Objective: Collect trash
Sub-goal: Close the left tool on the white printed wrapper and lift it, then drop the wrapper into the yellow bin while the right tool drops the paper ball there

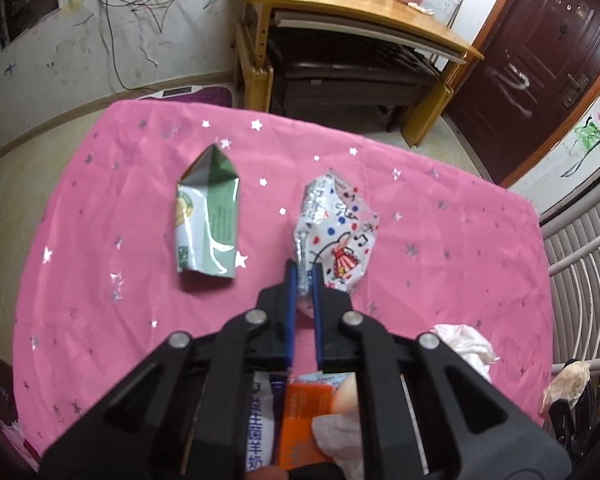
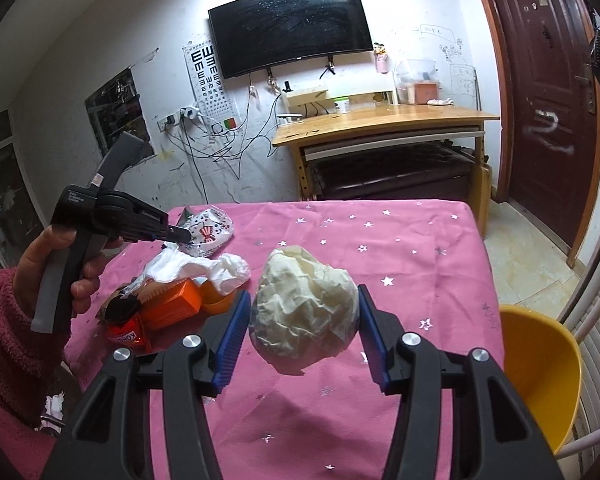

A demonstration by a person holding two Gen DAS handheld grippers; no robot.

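My left gripper [image 1: 303,276] is shut on the near edge of a white snack wrapper [image 1: 336,228] printed with dots and a cartoon girl, held over the pink starred tablecloth [image 1: 100,220]. A flattened green and white carton [image 1: 208,220] lies to its left. In the right wrist view my right gripper [image 2: 302,300] is open, its blue pads either side of a crumpled cream paper ball [image 2: 304,312] on the cloth. The left gripper [image 2: 180,234] and the wrapper [image 2: 210,232] show at the far left there.
A pile of trash lies at the table's left: an orange box [image 2: 172,304], white tissue [image 2: 204,268] and a red wrapper [image 2: 126,338]. A yellow bin [image 2: 540,376] stands off the table's right edge. A wooden desk [image 2: 380,124] and a white chair [image 1: 580,248] stand beyond.
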